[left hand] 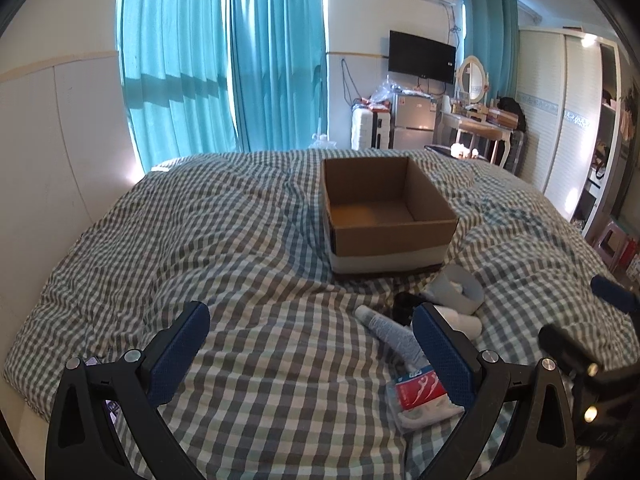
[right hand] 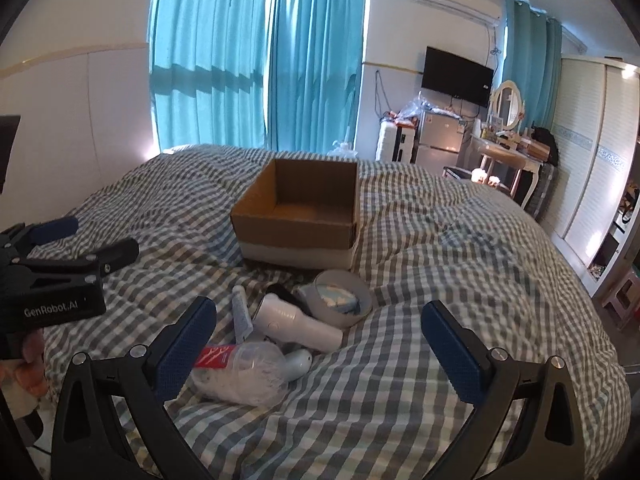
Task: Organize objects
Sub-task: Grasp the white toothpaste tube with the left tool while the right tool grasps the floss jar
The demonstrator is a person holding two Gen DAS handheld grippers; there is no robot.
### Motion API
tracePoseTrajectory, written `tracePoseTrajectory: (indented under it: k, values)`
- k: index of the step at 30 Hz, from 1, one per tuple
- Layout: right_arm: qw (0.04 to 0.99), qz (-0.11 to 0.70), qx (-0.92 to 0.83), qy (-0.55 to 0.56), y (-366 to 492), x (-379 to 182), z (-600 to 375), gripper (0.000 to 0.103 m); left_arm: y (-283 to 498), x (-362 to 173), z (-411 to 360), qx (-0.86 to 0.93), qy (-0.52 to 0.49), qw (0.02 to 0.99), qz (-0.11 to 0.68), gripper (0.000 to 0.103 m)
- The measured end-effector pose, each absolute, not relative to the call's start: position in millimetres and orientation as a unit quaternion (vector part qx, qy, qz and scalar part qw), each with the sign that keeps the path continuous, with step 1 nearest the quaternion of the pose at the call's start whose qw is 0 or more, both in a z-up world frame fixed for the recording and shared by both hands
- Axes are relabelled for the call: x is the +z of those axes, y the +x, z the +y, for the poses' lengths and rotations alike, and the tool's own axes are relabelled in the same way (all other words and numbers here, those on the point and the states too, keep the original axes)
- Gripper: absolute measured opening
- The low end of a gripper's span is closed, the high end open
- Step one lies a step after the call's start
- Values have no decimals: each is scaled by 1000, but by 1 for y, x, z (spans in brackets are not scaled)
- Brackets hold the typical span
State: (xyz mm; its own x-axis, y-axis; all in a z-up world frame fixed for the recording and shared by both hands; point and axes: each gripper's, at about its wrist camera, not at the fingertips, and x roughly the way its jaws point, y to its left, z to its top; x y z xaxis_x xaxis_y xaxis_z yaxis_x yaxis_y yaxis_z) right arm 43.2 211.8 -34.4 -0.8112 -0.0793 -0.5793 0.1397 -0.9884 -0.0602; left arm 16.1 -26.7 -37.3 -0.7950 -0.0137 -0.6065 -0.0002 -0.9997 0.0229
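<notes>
An open, empty cardboard box (left hand: 386,216) (right hand: 298,216) stands on the checked bed. In front of it lies a small heap: a grey tube (left hand: 386,330) (right hand: 241,314), a white bottle (right hand: 298,322), a round white tub (right hand: 342,298) (left hand: 460,288) holding something blue and white, a clear bag (right hand: 240,376) (left hand: 420,396) with a red label, and a black item (left hand: 406,306). My left gripper (left hand: 310,338) is open above bare quilt, the heap by its right finger. My right gripper (right hand: 318,332) is open, with the heap near its left finger.
The checked quilt (left hand: 220,240) covers the whole bed. White wall panels run along the left. Teal curtains (left hand: 224,60), a suitcase, a small fridge, a dressing table (right hand: 508,156) and a wardrobe stand beyond the bed's far edge and right side.
</notes>
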Motion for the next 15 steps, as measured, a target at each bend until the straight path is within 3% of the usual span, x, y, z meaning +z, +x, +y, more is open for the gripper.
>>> tracePoseTrajectory:
  k: [15]
  values:
    - [117, 82, -902, 408, 15, -121, 166, 103, -7, -90, -54, -923, 382, 45, -5, 103]
